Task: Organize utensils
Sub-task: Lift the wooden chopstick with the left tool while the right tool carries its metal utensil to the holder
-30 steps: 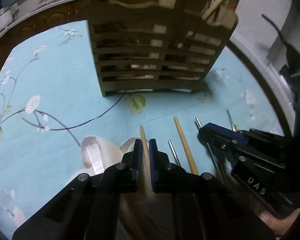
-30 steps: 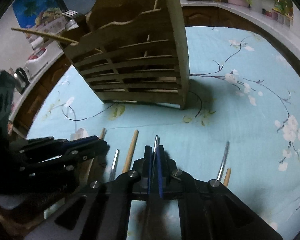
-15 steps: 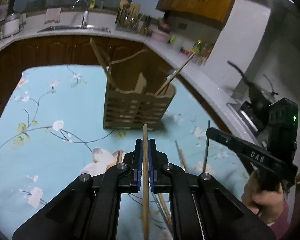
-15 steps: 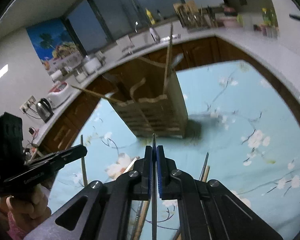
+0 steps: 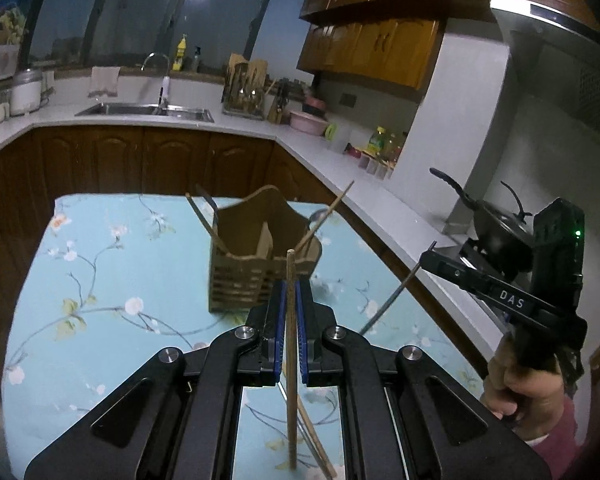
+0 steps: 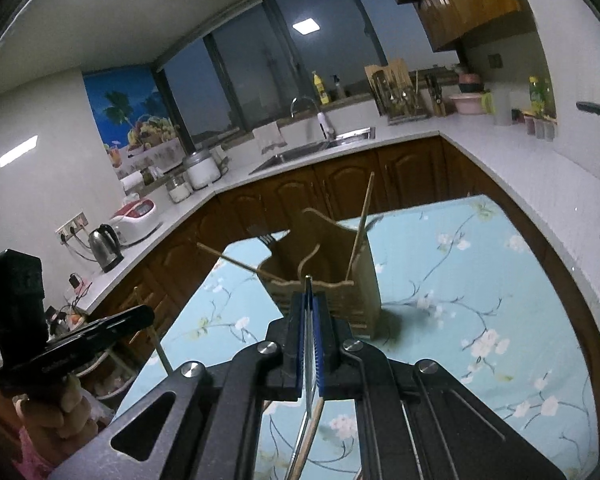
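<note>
Left wrist view: wooden chopstick (image 5: 290,320) pinched in left claw (image 5: 289,292); caddy (image 5: 256,276) could be missed by its unsteady tip

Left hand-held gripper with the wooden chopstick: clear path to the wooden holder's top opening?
Probably yes. The left hand-held gripper, shut on the wooden chopstick, hangs above the table with the wooden holder straight ahead and nothing between. Chopsticks already lean out of its corners, but the middle looks open. The right hand-held gripper is off to the side.

- Left gripper (image 5: 288,292) is now up off the table (image 5: 100,280), carrying a wooden chopstick (image 5: 290,320).
- Right gripper (image 6: 309,300) is likewise raised, a metal chopstick (image 6: 308,340) lifted with it.
- Holder (image 5: 256,264) now sits below both.
</note>
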`<state>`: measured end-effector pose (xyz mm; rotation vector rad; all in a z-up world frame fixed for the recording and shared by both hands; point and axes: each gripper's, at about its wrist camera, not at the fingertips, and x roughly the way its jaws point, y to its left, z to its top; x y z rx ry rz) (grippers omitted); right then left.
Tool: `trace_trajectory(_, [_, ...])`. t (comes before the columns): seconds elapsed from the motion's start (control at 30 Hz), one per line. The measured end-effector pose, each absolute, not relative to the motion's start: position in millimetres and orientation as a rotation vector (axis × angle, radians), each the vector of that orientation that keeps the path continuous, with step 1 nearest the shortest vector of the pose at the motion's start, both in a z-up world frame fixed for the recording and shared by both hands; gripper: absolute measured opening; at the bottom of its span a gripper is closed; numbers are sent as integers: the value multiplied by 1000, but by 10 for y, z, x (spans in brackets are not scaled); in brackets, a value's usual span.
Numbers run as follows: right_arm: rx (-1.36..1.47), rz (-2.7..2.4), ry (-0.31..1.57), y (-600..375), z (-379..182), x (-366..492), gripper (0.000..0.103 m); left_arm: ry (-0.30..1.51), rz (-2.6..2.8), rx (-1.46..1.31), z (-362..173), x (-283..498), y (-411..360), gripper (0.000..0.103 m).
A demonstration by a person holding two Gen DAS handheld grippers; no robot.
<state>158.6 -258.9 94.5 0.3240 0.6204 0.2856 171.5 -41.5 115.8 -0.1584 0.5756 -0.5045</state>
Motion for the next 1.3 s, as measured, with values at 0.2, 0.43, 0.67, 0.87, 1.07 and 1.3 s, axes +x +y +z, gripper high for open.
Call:
trace_trajectory(0.2, [320, 280, 604, -2613, 1005, 1646, 4, 546, -495, -168, 1264, 1768, -392, 4])
trace_trajectory(0.43, [325, 263, 582, -2673, 1078, 1726, 4, 508, -476, -182, 1395, 1898, -368, 4])
trace_trajectory(0.67, [336, 231, 504, -2779, 1334, 1962, 4, 419, -427, -192, 1709, 2200, -355, 4])
trace_trajectory(0.87, [340, 193, 417, -2857, 1587, 2259, 4, 322, -359, -230, 2017, 2582, -332, 4])
trace_trajectory(1.07, [333, 159, 398, -2841, 1549, 2551, 4, 248, -273, -274, 2041, 2974, -367, 4])
trace_trajectory(1.3, [309, 139, 449, -2707, 1165, 2705, 4, 244, -175, -322, 1516, 3279, -436, 4])
